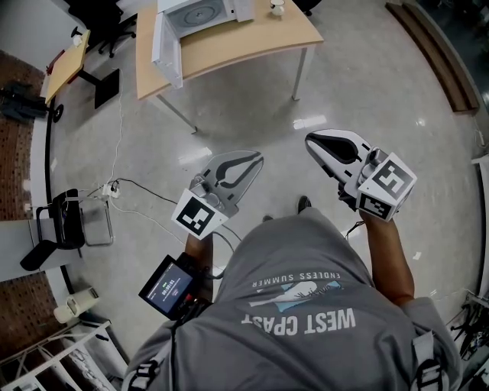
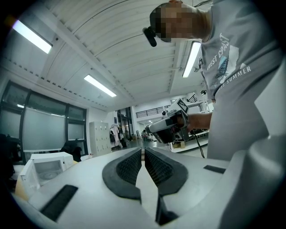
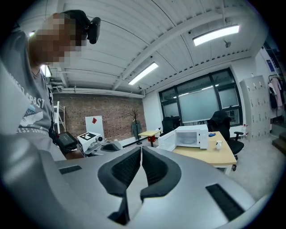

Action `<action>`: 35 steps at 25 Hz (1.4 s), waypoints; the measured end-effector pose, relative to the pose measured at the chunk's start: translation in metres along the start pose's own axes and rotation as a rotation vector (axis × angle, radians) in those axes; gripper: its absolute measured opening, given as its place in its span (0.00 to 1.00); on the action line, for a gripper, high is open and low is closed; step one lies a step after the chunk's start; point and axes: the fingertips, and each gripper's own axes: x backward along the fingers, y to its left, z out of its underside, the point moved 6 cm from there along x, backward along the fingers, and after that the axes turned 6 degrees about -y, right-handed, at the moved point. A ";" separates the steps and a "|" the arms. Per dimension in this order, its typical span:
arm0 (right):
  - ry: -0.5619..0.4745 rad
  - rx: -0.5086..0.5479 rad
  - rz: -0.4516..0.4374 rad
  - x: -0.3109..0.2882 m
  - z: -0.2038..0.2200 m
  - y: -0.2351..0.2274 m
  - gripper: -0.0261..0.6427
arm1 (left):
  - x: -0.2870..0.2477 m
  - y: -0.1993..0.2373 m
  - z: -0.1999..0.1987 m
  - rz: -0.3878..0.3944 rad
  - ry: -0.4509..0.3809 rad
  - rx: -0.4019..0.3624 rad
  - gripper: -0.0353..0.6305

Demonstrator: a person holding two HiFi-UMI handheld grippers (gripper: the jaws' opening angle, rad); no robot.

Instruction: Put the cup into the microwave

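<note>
Mid-frame, the grey left hand-held gripper (image 1: 252,159) and grey right hand-held gripper (image 1: 313,141) are pointing up-frame, jaws pressed together, empty. Along the top edge, the small white cup (image 1: 276,8) is standing on the pale wooden table (image 1: 252,42) beside the open white microwave (image 1: 200,13).

Desk (image 1: 252,38): light wood, on the grey floor (image 1: 344,99).
On top: white microwave (image 1: 200,11), door open; small white cup (image 1: 276,8) beside it.
</note>
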 end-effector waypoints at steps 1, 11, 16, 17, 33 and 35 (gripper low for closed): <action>0.003 0.006 -0.002 -0.003 -0.001 0.000 0.07 | 0.002 0.002 0.000 -0.005 -0.003 0.004 0.09; 0.014 0.036 -0.019 -0.031 -0.007 -0.003 0.07 | 0.009 0.025 0.005 -0.016 -0.028 -0.003 0.09; 0.018 0.038 -0.021 -0.034 -0.009 -0.004 0.07 | 0.011 0.028 0.005 -0.028 -0.029 0.000 0.09; 0.019 0.038 -0.022 -0.035 -0.009 -0.004 0.07 | 0.011 0.029 0.005 -0.029 -0.030 0.000 0.09; 0.031 -0.043 -0.027 -0.032 0.002 -0.077 0.07 | -0.047 0.057 0.027 -0.034 0.020 0.050 0.09; 0.029 -0.058 -0.031 -0.031 0.003 -0.103 0.07 | -0.067 0.065 0.032 -0.038 0.034 0.056 0.09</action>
